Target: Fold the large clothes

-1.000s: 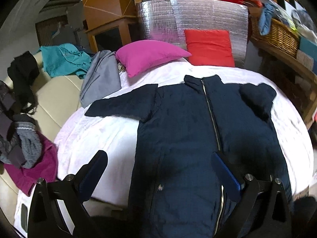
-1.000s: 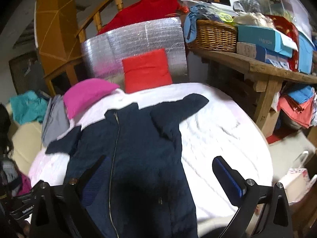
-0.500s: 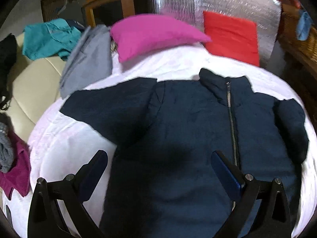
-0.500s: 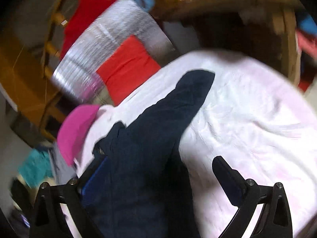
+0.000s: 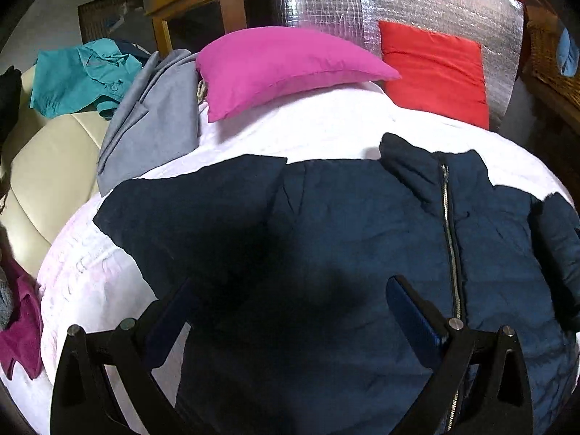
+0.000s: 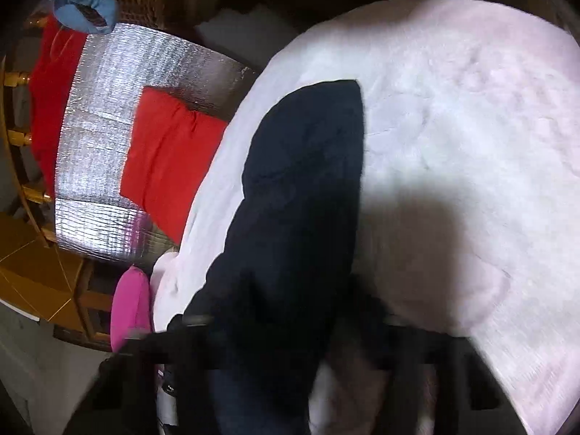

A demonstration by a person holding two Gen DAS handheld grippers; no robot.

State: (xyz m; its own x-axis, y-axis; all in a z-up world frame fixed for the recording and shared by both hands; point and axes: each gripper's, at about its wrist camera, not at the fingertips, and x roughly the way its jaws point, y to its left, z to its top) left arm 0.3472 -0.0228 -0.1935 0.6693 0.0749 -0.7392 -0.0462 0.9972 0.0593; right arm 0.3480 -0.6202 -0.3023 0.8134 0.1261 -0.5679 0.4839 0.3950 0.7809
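On the white bed (image 5: pixel 326 127) the navy jacket (image 5: pixel 344 239) is lying flat, front up, zip (image 5: pixel 449 239) closed, one sleeve (image 5: pixel 188 199) stretching out to the left. Left gripper (image 5: pixel 290 311) is hovering over the jacket's chest with its fingers (image 5: pixel 413 311) spread wide, gripping nothing. Over on the right wrist view, everything is blurring: the other sleeve (image 6: pixel 301 199) is running up across the white cover, and the right gripper (image 6: pixel 290 355) is sitting right at it, but whether it is pinching the cloth I cannot tell. Beyond the collar, a pink pillow (image 5: pixel 286 69) and a red cushion (image 5: pixel 435 72) are lying at the bed's head, a silver mat (image 5: pixel 391 3) backing them. A grey garment (image 5: pixel 152 127) and a teal shirt (image 5: pixel 83 76) are crowding the left edge.
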